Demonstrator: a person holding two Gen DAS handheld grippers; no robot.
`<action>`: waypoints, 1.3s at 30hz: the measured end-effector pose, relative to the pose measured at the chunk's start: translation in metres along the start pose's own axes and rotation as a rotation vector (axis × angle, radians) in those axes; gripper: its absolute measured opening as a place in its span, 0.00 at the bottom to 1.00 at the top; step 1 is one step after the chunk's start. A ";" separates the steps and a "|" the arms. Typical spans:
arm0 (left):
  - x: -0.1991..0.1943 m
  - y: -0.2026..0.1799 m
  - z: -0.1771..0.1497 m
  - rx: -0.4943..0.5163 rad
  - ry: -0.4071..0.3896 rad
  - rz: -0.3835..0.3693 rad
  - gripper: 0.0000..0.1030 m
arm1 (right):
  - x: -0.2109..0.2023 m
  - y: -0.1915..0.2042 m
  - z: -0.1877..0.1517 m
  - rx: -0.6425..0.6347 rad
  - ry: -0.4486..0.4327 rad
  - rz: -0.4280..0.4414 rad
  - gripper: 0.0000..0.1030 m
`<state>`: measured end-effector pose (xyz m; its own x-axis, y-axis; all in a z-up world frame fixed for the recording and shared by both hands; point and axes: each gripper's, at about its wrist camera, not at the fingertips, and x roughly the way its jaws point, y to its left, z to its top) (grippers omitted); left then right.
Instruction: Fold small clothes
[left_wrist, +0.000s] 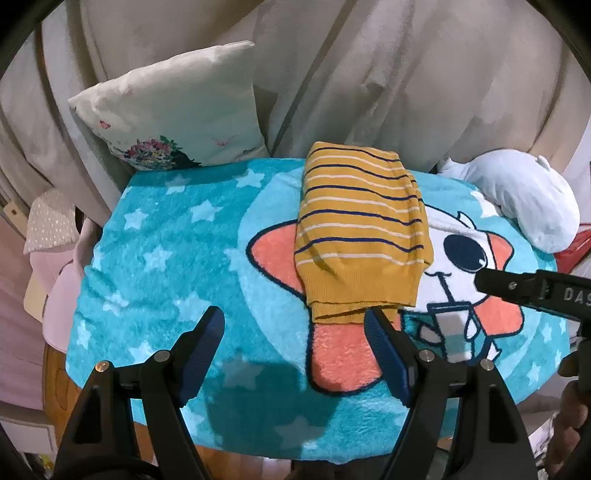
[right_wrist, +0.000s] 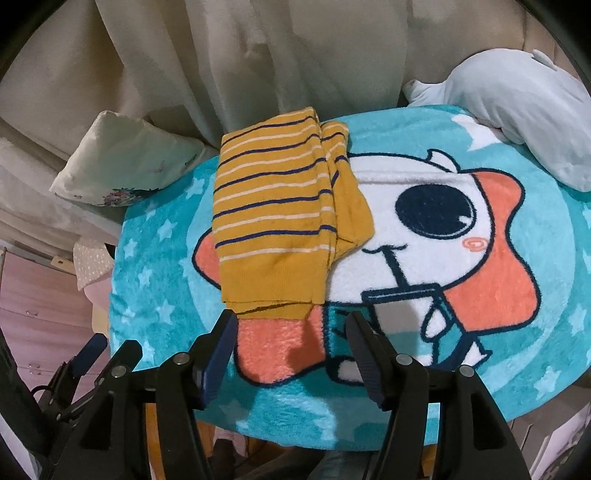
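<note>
A mustard-yellow striped knit garment (left_wrist: 360, 229) lies folded into a narrow stack on the blue cartoon blanket (left_wrist: 159, 236); it also shows in the right wrist view (right_wrist: 280, 214), ribbed hem toward me. My left gripper (left_wrist: 295, 317) is open and empty, just short of the hem, its right finger close to the hem's corner. My right gripper (right_wrist: 288, 321) is open and empty, just in front of the hem. The right gripper also shows at the right edge of the left wrist view (left_wrist: 532, 288).
A floral white pillow (left_wrist: 177, 110) leans at the back left. A white plush toy (left_wrist: 517, 195) lies at the back right, also in the right wrist view (right_wrist: 517, 103). Beige curtains (left_wrist: 369, 74) hang behind. The blanket's front edge drops off below the grippers.
</note>
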<state>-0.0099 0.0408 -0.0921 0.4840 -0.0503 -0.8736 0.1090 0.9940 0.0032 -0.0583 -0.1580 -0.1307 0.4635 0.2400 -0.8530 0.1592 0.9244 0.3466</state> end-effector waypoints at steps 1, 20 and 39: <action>0.000 0.000 0.000 0.003 0.001 0.000 0.75 | -0.002 -0.001 -0.001 0.003 -0.004 0.001 0.64; -0.037 -0.005 -0.003 0.077 -0.065 0.085 0.87 | -0.037 0.011 -0.020 -0.148 -0.072 -0.019 0.67; -0.033 0.026 0.003 -0.070 -0.040 0.039 0.90 | -0.030 0.037 -0.005 -0.222 -0.058 -0.014 0.70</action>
<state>-0.0207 0.0677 -0.0613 0.5209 -0.0138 -0.8535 0.0291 0.9996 0.0016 -0.0702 -0.1298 -0.0946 0.5133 0.2150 -0.8308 -0.0270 0.9717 0.2348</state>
